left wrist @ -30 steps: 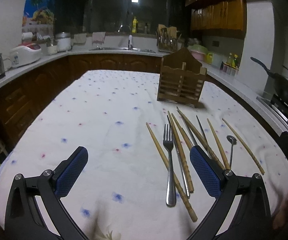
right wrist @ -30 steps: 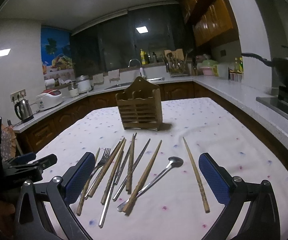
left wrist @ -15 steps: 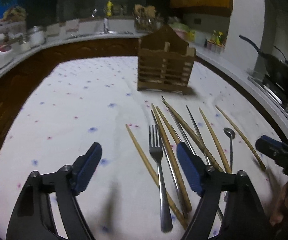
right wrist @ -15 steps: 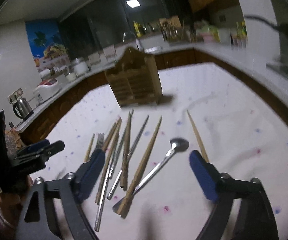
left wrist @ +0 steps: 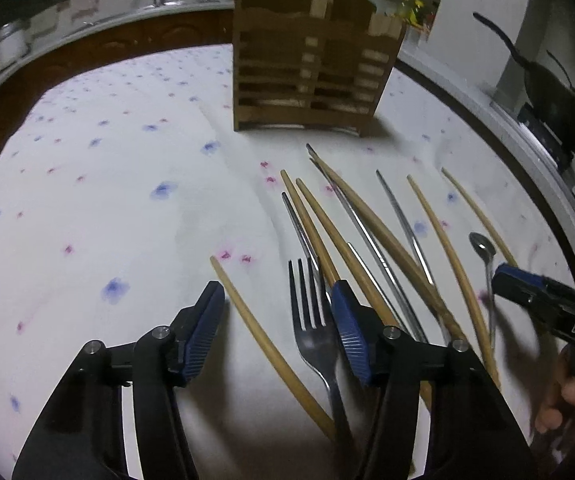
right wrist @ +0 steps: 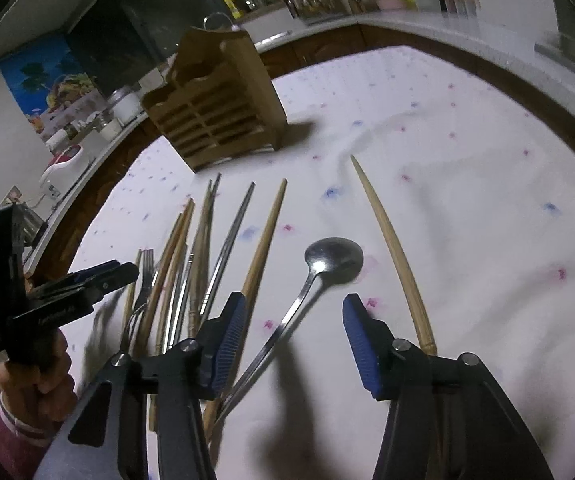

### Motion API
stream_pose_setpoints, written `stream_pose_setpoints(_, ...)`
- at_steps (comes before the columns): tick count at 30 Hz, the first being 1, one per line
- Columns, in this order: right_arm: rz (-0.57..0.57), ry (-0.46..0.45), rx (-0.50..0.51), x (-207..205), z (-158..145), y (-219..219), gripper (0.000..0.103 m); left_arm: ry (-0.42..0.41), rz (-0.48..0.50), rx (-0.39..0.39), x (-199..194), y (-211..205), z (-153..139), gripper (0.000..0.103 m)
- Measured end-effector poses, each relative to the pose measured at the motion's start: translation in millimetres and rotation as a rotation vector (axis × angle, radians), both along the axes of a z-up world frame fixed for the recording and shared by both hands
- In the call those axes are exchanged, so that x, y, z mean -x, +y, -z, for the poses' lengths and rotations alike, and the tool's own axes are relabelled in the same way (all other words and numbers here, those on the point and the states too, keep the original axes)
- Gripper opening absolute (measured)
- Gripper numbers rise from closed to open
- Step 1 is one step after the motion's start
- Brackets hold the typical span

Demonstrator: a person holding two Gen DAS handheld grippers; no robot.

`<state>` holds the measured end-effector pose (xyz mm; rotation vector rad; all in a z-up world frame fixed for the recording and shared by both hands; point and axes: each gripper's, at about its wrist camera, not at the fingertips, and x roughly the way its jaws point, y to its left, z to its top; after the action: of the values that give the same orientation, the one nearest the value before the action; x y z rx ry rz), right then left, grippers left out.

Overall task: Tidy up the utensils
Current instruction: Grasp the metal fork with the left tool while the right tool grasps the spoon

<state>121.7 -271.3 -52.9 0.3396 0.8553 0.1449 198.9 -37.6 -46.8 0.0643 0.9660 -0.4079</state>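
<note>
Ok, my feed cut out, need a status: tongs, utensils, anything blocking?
Left tongs closing over fork, not gripping. Right tongs closing over spoon, not gripping. Chopsticks crowd the fork. Wooden holder unobstructed.

Table's got a white cloth [left wrist: 107,200] with little blue and pink flowers — on it a slatted wooden holder [left wrist: 311,76], plus a fork [left wrist: 311,320], spoon [right wrist: 327,264] and loose chopsticks [right wrist: 391,248] fanned out.

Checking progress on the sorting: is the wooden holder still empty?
Cannot tell: the wooden holder stands upright, its inside hidden; no handles rise above its rim.
</note>
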Motion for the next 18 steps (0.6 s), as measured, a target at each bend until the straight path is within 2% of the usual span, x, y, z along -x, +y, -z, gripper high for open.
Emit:
stream_pose_setpoints(5,-0.002,0.010,-0.008,-11,2,-3,0.046,0.015,0.054,-0.013,-11,-9,6,0.051)
stream_pose_setpoints(7,0.003,0.010,-0.020,-16,3,-4,0.043,0.010,0.070,-0.026,-13,-13,6,0.048)
stream_pose_setpoints(8,0.008,0.011,-0.021,-18,3,-5,0.038,0.004,0.077,-0.030,-13,-14,6,0.046)
stream_pose_setpoints(10,0.020,0.018,-0.006,-23,4,-4,0.025,0.008,0.096,-0.015,-13,-16,5,0.029)
stream_pose_setpoints(12,0.018,0.022,-0.022,-27,4,-5,0.013,0.015,0.108,0.002,-14,-17,4,0.017)
stream_pose_setpoints(15,0.008,0.022,-0.048,-28,2,-4,0.005,-0.018,0.109,-0.025,-8,-18,-1,0.010)
stream_pose_setpoints(16,0.007,0.016,-0.045,-27,0,-3,0.005,-0.026,0.111,-0.029,-5,-18,-4,0.004)
stream_pose_setpoints(18,-0.001,-0.002,-0.043,-25,-6,-1,0.004,-0.031,0.109,-0.022,-2,-15,-8,0.002)
